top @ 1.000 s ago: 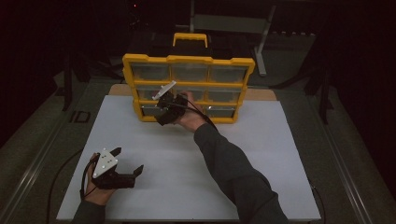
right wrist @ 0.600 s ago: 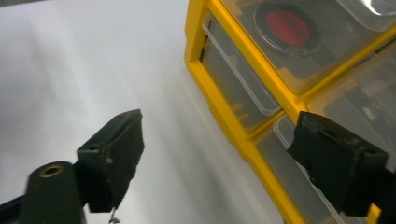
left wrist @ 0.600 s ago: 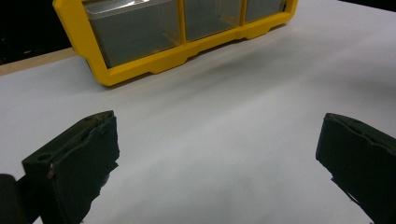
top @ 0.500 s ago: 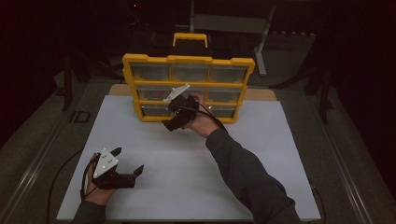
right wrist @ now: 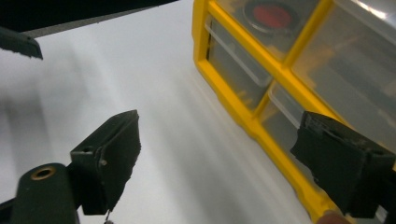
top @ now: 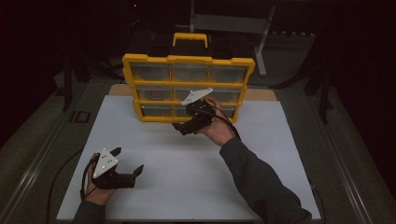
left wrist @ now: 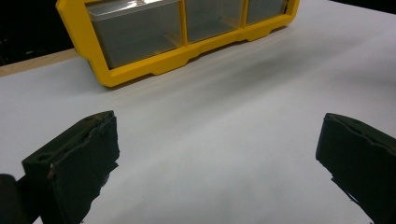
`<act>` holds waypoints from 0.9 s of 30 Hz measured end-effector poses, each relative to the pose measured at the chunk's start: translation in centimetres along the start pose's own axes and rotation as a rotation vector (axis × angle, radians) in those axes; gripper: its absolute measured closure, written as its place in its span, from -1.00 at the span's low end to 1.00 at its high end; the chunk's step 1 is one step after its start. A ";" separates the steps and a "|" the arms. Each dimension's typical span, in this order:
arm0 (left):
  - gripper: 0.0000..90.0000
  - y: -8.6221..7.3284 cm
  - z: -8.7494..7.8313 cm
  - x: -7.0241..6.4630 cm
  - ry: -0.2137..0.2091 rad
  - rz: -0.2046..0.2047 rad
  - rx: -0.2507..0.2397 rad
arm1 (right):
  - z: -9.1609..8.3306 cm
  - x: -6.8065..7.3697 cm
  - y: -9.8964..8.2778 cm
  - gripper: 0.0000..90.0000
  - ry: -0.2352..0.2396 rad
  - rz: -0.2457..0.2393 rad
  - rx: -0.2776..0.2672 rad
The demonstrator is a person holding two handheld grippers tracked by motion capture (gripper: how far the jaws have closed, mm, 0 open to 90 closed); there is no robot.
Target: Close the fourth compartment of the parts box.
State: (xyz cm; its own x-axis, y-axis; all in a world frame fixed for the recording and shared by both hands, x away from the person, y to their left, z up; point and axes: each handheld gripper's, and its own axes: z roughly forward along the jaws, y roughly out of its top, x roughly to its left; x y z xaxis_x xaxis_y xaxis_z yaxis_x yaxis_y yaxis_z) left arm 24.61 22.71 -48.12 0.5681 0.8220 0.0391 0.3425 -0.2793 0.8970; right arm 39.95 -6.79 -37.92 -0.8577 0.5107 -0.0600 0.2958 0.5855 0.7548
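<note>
A yellow drawer organiser (top: 187, 59) with clear drawers stands upright at the back of the white board (top: 196, 186). Its middle-left drawer holds a red item (top: 158, 93). My right gripper (top: 183, 127) hovers just in front of the bottom row. Its jaws have just been opening and now stand open, with nothing between them. In the right gripper view the right gripper (right wrist: 219, 158) faces the yellow frame (right wrist: 243, 112) and the red item (right wrist: 268, 14). My left gripper (top: 128, 159) rests open at the board's front left. In the left gripper view the left gripper (left wrist: 217, 158) has bare board between its jaws.
The organiser's black and yellow carrying handle (top: 190, 37) rises behind it. A metal stand (top: 229, 21) sits farther back in the dark. A wooden edge (top: 119, 89) shows beside the organiser. Cables trail from both grippers off the board's front.
The right hand has slid to the right along the organiser's front, from the left drawers toward the middle. The left hand and its gripper have stayed still.
</note>
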 end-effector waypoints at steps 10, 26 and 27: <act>-1.00 0.0 0.0 0.2 0.004 -0.013 -0.006 | -2.7 -0.4 -3.2 -0.77 -0.047 0.025 -0.028; -1.00 0.1 -0.2 0.4 0.004 -0.028 -0.019 | -8.3 0.2 -8.8 -0.79 -0.150 0.070 -0.164; -1.00 0.1 -0.2 0.4 0.004 -0.030 -0.020 | -8.3 0.2 -8.8 -0.79 -0.150 0.070 -0.164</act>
State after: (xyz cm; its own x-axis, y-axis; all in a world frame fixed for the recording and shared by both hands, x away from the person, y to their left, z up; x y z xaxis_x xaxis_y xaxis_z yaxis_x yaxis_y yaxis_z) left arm 24.75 23.14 -47.97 0.5551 0.8316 0.0141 0.3437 -0.2448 0.9066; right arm 33.64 -17.05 -39.10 -0.7619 0.6413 -0.0911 0.2691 0.4413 0.8561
